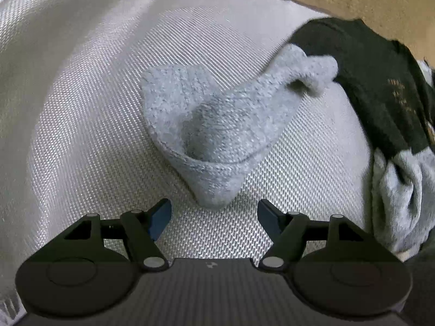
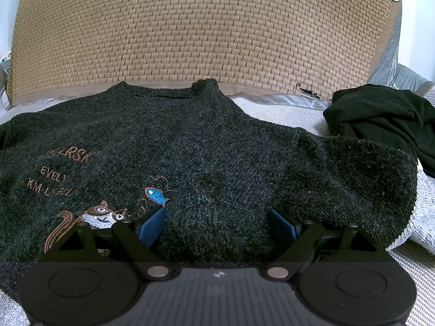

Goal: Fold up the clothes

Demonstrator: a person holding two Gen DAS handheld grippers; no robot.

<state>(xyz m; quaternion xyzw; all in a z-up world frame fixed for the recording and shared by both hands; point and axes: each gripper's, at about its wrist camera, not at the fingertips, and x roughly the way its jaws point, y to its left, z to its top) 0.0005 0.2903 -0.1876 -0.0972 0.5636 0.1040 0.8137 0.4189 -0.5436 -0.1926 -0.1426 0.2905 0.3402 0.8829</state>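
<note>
In the left wrist view, the left gripper [image 1: 214,218] is hanging with its blue-padded fingers [image 1: 160,218] spread wide apart and holding nothing, poised just short of the pointed near end of a light grey sleeve [image 1: 214,133] that is lying crumpled on the white woven bed cover [image 1: 81,135]. Farther along, that sleeve is running up and to the right, where its curled cuff is meeting the dark knitted sweater [image 1: 375,89], which is taking up the right edge of the view, with more grey fabric bunching below it. In the right wrist view, the right gripper [image 2: 217,225] is sitting with its jaws wide apart, a fold of the sweater [image 2: 163,141] lying between the blue pads [image 2: 152,226]; whether the pads are pressing on the knit cannot be told. Beyond the fingers, the sweater is lying spread on the bed cover [image 2: 416,222] with its neckline away from the camera, showing embroidered lettering, a blue fish [image 2: 157,196] and a cat figure [image 2: 103,213] on its left part. To the far right, a black garment [image 2: 380,119] is lying crumpled, just beside the sweater's sleeve. Behind everything, a woven straw mat [image 2: 204,32] is filling the background.
</note>
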